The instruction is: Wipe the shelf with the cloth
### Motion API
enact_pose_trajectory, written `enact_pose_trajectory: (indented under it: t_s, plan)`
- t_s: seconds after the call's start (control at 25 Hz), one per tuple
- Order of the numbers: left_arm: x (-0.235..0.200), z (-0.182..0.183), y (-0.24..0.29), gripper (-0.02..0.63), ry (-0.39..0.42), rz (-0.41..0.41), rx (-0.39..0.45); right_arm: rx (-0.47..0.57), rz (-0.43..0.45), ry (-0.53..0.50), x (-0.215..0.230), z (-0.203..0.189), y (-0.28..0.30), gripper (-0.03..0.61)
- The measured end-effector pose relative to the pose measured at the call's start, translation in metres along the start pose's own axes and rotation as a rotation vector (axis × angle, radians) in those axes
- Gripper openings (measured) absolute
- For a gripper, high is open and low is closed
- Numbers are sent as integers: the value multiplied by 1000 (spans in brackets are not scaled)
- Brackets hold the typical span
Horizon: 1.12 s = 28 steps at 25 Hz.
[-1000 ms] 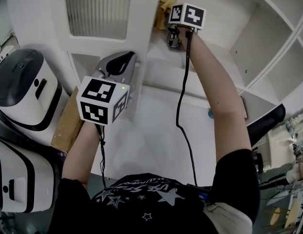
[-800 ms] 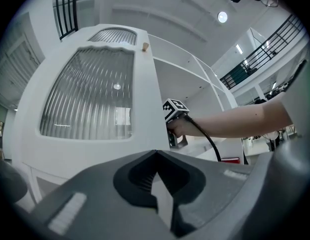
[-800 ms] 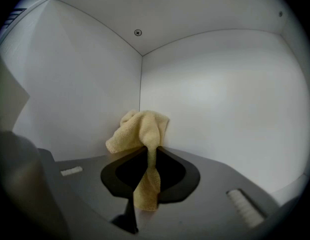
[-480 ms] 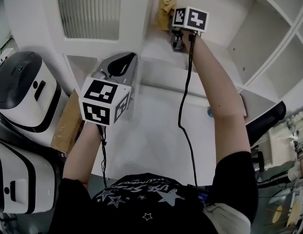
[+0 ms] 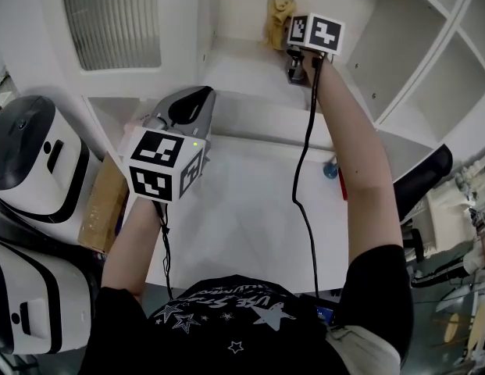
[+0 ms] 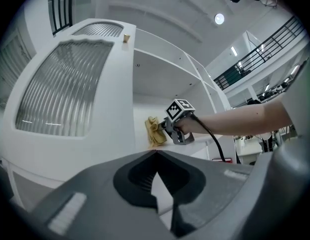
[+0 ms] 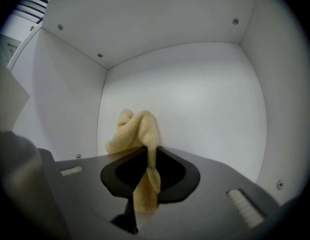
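Wiping step in hand, by the look of it. Reaches deep into the far compartment of the shelf (image 5: 242,73) with the right tool (image 7: 147,153), clenched on the yellow cloth (image 7: 137,129). Pinches only a narrow fold, with most of the cloth bunched beyond the jaw tips and a short tail hanging on the near side. Sits close to the far left corner, by the back wall (image 7: 194,99) and the left wall (image 7: 70,104). Cannot tell whether the bunch touches either wall, or how much of it is down on the shelf floor.

Holds the left tool (image 6: 155,152) low and near, out over the worktop (image 5: 250,209), jaws together on nothing, well apart from the cloth.

To do it well:
- Tip the right tool down so that the bunch, not the jaw tips, presses on the shelf floor.
- Drag from the far corner toward the near edge in overlapping passes, working left to right.
- Grip firmly; probably slips out if the thin fold snags at the corner.
- Mind the cable (image 5: 295,190) trailing along the forearm when pulling back.
- Leave the left tool parked clear.
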<state>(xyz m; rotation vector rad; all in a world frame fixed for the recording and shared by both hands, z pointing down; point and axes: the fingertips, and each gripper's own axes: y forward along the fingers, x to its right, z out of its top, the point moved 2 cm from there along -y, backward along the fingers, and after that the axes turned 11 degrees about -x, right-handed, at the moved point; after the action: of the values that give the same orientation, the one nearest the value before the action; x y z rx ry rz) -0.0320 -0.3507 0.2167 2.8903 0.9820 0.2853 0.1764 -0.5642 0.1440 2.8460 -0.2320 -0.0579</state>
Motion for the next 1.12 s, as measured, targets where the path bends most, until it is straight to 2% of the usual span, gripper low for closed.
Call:
enact_pose_trajectory:
  t_s: [0.4,0.68,0.92,1.12]
  plan:
    - [29,8,16,2,10,-44,6,-7,-191,49,89,-12,-33,81]
    - [47,10,21,2,11,-51,2,-2,-304,118,132,-19,-51,80]
    - [59,10,24,2,8,-36,-8,9,-345,144,142,-21,-58,78]
    - [63,9,24,2,-2,-10,-18,2,-335,144,138,-20,-58,78]
